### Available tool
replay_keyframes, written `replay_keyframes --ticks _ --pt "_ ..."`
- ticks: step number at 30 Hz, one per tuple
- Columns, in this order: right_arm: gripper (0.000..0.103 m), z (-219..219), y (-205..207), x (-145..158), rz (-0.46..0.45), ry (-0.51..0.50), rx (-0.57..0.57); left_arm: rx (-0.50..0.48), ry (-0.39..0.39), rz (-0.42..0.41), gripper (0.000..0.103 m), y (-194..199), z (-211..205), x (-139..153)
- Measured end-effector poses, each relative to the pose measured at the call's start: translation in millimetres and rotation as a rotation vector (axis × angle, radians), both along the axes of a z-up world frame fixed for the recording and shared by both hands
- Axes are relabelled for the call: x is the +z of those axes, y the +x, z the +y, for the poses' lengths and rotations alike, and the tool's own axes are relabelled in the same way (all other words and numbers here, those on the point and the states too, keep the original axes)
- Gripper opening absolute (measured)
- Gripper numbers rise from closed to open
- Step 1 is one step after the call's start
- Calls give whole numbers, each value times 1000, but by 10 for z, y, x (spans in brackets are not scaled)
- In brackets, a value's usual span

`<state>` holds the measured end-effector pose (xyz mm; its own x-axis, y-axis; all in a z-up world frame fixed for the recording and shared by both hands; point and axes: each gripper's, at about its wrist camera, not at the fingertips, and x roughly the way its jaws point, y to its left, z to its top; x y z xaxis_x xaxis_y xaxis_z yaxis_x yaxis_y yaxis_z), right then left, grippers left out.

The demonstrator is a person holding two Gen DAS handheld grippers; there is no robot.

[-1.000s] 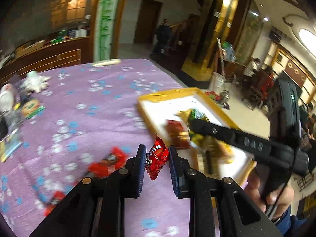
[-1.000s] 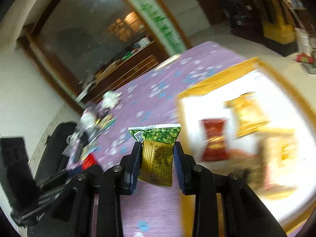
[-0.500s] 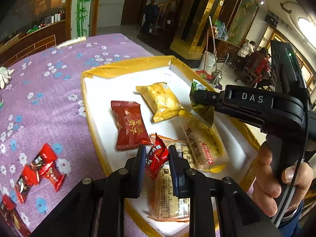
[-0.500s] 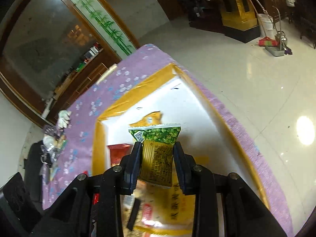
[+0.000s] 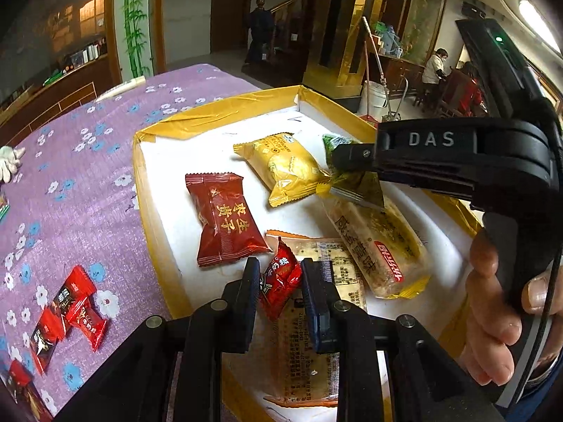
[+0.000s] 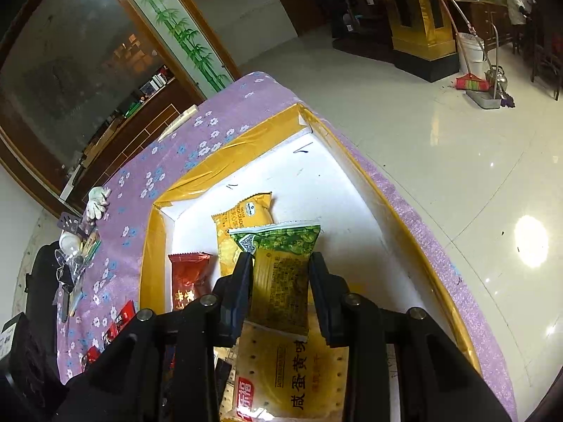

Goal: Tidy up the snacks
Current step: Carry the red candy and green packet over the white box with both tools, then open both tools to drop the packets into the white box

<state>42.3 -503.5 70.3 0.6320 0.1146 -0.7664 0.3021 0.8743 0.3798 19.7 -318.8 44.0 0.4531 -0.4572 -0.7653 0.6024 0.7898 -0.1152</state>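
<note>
Snacks are gathered in a shallow white-floored tray with yellow-taped rim (image 5: 140, 176) set on a purple flower-print tablecloth (image 5: 70, 183). Left gripper (image 5: 278, 288) is closed on a small red foil candy (image 5: 279, 285), held above the tray's near edge, over a flat translucent beige cracker pack (image 5: 306, 344). Right gripper (image 6: 281, 281) is closed on a green-topped yellow sachet (image 6: 281, 274), gripped by its side edges and suspended over the tray; in the left view the same sachet (image 5: 355, 183) is seen pinched at the finger ends, above the junction of two packets. Lying in the tray: a dark red pillow-pack with gold characters (image 5: 223, 218), a yellow pillow-pack snack (image 5: 281, 167), and a long yellow cracker pack with a red label (image 5: 376, 242), the last two touching at one end. Three small red candies (image 5: 67, 313) are left on the cloth, outside the tray's left rim, well apart from it. A white glove (image 5: 8, 161) is seen further along the cloth. Right hand (image 5: 499, 316) is wrapped around the right gripper's handle.
</note>
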Motion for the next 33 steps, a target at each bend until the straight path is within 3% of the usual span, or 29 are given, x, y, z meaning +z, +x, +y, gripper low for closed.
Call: replay_keyframes --ticks 5,9,10,19,23,33 --pt "35 0 -6 -12 0 -12 3 -2 -19 5 27 7 23 7" --pt "43 -2 -29 9 -9 -21 -5 2 -27 -19 51 -17 36 44" --pt "46 -8 -39 23 -15 -24 -10 4 -28 -27 52 -25 35 56" --pt "47 31 -209 199 -95 -57 -34 9 -50 -67 54 -122 73 253" --pt "47 103 -326 330 -128 -92 -29 31 -60 -73 59 -159 136 382" --pt "48 423 -521 571 -168 -129 32 95 -30 -90 60 -291 503 615"
